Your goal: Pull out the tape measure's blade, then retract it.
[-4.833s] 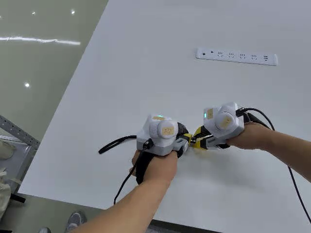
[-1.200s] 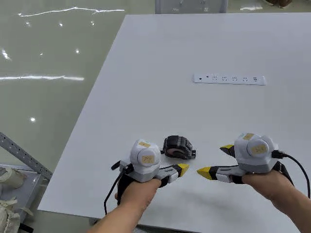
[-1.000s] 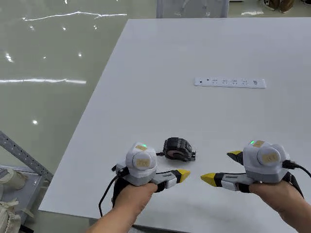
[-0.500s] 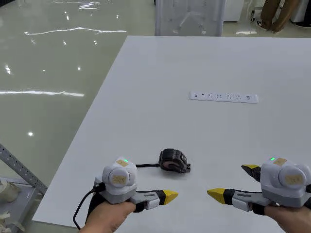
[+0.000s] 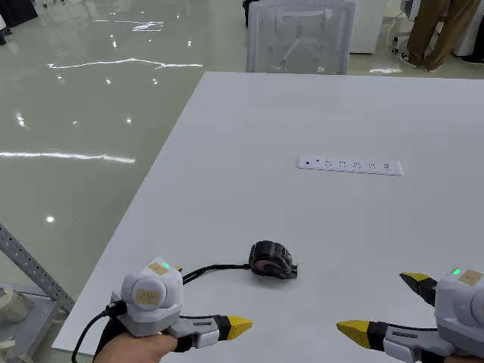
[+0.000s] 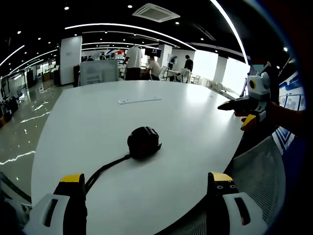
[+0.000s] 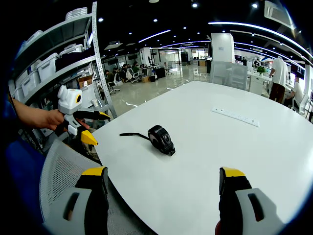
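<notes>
The black tape measure [image 5: 272,259] lies on the white table [image 5: 302,121] with its blade in; a black strap [image 5: 212,268] trails to its left. Nothing holds it. My left gripper [image 5: 234,327] hovers open at the near edge, left of and nearer than the tape. My right gripper [image 5: 384,305] is open at the lower right, also apart from it. In the left gripper view the tape measure [image 6: 143,142] sits ahead of the open left gripper [image 6: 146,180], with the right gripper [image 6: 237,113] off to the right. In the right gripper view the tape measure [image 7: 161,138] lies beyond the open right gripper [image 7: 161,172], the left gripper [image 7: 97,127] at left.
A white power strip [image 5: 349,165] lies further back on the table; it also appears as the power strip [image 6: 139,100] and the power strip [image 7: 237,117]. A chair [image 5: 300,38] stands at the far edge. A metal shelf [image 7: 58,49] stands left of the table. People stand in the background.
4.8 s ago both grippers were together at the tape measure. Since then they let go, drew back towards the near edge and moved apart; the tape lies free. The head camera has tilted up.
</notes>
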Available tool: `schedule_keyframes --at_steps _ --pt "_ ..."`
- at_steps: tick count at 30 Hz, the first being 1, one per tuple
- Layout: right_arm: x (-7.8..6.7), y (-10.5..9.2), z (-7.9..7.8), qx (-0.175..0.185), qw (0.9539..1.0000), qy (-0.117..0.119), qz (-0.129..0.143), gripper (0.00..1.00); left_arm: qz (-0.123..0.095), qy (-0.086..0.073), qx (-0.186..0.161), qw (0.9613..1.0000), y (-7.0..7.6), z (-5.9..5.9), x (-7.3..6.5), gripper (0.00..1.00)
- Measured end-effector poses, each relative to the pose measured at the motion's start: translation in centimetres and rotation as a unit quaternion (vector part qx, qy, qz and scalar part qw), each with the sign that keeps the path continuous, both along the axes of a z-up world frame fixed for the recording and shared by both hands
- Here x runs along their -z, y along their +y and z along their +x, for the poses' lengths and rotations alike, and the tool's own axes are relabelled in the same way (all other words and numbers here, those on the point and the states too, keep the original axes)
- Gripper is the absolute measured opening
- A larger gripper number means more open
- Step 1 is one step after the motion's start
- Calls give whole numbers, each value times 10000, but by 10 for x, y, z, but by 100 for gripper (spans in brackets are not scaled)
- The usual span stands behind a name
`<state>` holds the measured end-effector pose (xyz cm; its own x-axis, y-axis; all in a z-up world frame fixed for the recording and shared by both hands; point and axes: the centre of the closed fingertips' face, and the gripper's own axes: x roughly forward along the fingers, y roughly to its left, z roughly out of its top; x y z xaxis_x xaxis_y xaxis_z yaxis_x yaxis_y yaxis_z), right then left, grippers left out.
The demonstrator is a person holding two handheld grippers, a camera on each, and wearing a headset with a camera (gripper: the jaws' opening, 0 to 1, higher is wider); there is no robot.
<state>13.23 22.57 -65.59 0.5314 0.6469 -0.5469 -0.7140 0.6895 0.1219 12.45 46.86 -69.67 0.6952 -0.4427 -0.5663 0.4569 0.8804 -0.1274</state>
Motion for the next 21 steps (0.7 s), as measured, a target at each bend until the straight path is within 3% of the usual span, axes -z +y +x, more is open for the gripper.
schedule_keyframes --at_steps 4,13,21 --pt "-5 -9 -8 42 10000 16 -26 92 15 -48 -56 10000 8 -8 -7 100" --pt "-13 -33 -22 122 9998 -28 -149 93 95 39 -51 9999 25 -27 -11 100" --pt "-17 -43 -29 132 9997 -32 -215 94 118 -31 -177 9998 39 -34 -24 100"
